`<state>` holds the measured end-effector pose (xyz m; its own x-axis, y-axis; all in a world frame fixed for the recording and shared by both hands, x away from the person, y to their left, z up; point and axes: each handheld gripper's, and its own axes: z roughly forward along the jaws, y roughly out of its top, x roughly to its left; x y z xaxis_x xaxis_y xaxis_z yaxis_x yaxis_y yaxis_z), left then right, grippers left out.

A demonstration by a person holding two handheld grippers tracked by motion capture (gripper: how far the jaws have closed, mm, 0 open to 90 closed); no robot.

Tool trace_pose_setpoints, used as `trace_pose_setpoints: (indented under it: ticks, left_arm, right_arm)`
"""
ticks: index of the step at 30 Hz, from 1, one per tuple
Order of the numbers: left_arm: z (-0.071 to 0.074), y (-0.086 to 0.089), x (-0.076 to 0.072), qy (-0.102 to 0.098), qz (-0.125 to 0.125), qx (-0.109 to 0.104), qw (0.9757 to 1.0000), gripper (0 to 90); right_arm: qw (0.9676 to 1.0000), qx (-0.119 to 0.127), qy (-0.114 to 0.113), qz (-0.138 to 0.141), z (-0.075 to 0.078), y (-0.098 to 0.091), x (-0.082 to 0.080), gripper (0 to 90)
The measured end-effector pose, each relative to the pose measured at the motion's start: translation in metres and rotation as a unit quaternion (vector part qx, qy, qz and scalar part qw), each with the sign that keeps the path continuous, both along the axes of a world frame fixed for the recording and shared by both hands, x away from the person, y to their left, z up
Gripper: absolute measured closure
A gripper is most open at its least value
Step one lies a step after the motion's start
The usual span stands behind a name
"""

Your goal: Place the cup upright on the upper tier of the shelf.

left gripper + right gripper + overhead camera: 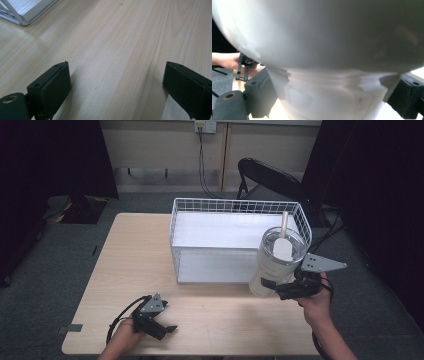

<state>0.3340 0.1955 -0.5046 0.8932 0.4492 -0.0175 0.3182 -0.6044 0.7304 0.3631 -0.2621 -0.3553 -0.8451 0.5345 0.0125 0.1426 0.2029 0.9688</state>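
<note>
A white tumbler point(277, 262) with a clear lid and a pale straw point(284, 222) hangs tilted in the air at the front right corner of the white wire basket point(172, 220). My right gripper point(272, 288) is shut on the tumbler's narrow lower part. In the right gripper view the tumbler point(337, 50) looms close, with a black jaw of the right gripper point(329, 100) pressed on each side of its base. My left gripper point(167, 329) rests low on the table near the front left. Its jaws point(116, 82) stand wide open over bare wood.
The light wooden table point(135, 255) has free room left of and in front of the basket, whose corner point(25, 12) shows nearby. A black folding chair point(270, 177) stands behind the table. Dark screens flank both sides. The other hand point(224, 60) holds the left gripper point(244, 67).
</note>
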Motion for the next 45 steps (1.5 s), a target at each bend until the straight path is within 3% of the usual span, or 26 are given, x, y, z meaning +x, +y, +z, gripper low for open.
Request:
trace_pose_setpoints:
  ticks: [22, 45]
  left_arm:
    - [0.0, 0.0, 0.0, 0.0, 0.0, 0.0, 1.0, 7.3]
    - [0.0, 0.0, 0.0, -0.001, -0.002, 0.001, 1.0, 7.3]
  right_arm:
    - [1.0, 0.004, 0.003, 0.003, 0.037, -0.001, 0.012, 10.6]
    - [0.9999, 0.001, 0.012, 0.006, 0.073, 0.014, 0.027, 10.6]
